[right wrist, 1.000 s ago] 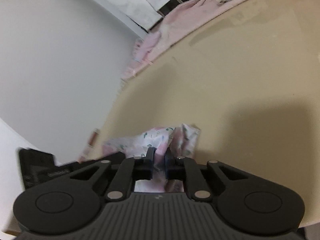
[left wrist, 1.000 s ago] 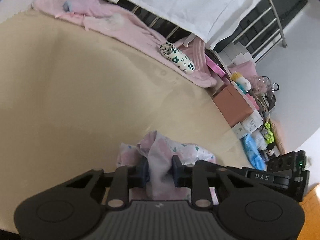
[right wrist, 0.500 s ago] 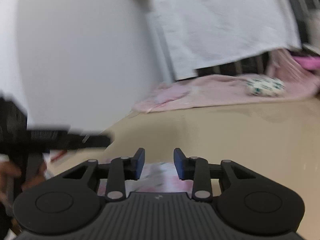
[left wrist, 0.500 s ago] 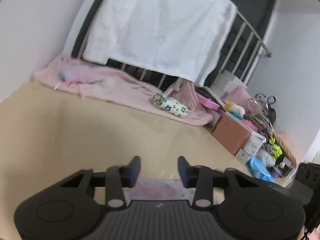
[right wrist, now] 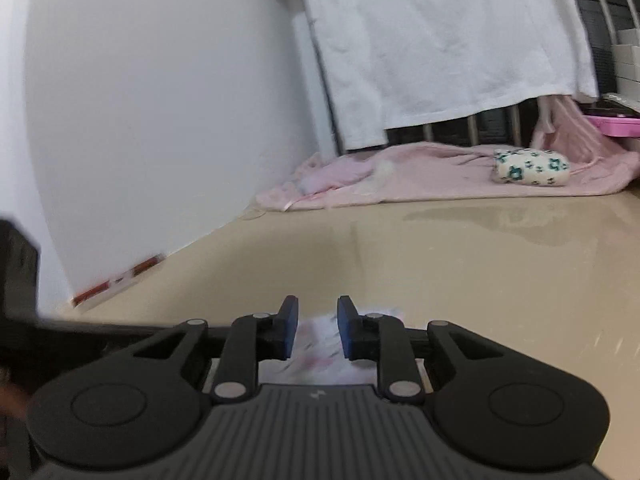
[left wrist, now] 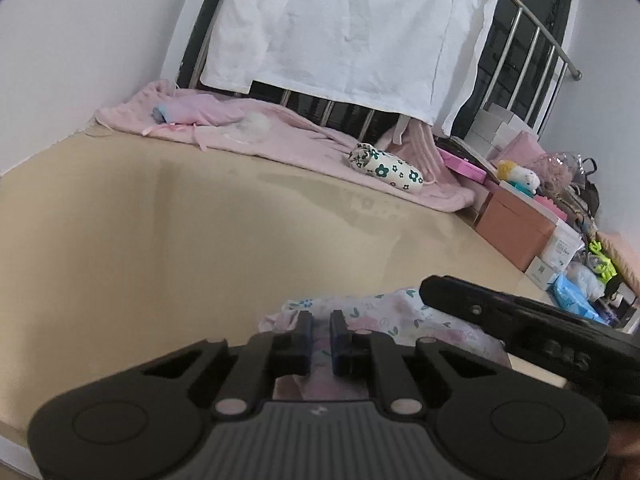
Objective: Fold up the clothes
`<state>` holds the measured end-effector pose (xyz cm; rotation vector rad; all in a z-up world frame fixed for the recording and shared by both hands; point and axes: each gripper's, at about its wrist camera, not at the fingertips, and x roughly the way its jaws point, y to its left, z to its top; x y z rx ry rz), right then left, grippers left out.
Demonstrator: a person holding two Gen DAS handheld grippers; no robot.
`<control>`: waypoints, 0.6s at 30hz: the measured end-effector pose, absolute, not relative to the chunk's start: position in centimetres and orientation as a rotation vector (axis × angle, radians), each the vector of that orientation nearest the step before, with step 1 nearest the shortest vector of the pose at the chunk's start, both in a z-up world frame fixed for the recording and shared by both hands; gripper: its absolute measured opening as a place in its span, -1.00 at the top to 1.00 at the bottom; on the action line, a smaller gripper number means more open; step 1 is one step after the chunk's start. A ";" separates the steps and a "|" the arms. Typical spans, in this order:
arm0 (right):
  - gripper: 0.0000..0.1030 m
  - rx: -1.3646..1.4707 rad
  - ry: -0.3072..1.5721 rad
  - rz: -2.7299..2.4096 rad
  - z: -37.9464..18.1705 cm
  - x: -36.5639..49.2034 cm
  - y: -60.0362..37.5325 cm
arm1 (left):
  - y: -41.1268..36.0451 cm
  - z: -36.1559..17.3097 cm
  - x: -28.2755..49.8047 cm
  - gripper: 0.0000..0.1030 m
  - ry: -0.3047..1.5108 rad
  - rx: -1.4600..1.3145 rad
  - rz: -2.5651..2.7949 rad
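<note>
A pink and white floral garment (left wrist: 384, 320) lies bunched on the beige bed surface (left wrist: 200, 220), right at my grippers. My left gripper (left wrist: 321, 334) has its jaws nearly together with a fold of the garment between them. My right gripper (right wrist: 317, 332) stands partly open over the garment (right wrist: 320, 344), which looks blurred and sits between and below its fingers. The right gripper's black body (left wrist: 520, 324) shows at the right of the left wrist view, over the garment.
A pink blanket (left wrist: 280, 136) and a floral pouch (left wrist: 386, 166) lie at the far end by a railed headboard draped with a white towel (left wrist: 352, 28). Boxes and clutter (left wrist: 528, 224) stand right of the bed. A white wall (right wrist: 160, 100) runs along the left.
Both grippers let go of the garment, opened and tilted up half a second ago. Now the left has closed on a fold again. The right has narrowed but stays open.
</note>
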<state>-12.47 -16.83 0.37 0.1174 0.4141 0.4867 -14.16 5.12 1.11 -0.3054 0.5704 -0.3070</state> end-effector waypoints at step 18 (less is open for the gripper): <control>0.16 0.085 0.439 0.490 -0.8 -15.4 -15.4 | 7.1 1.1 -19.9 -0.50 0.475 -0.623 -0.344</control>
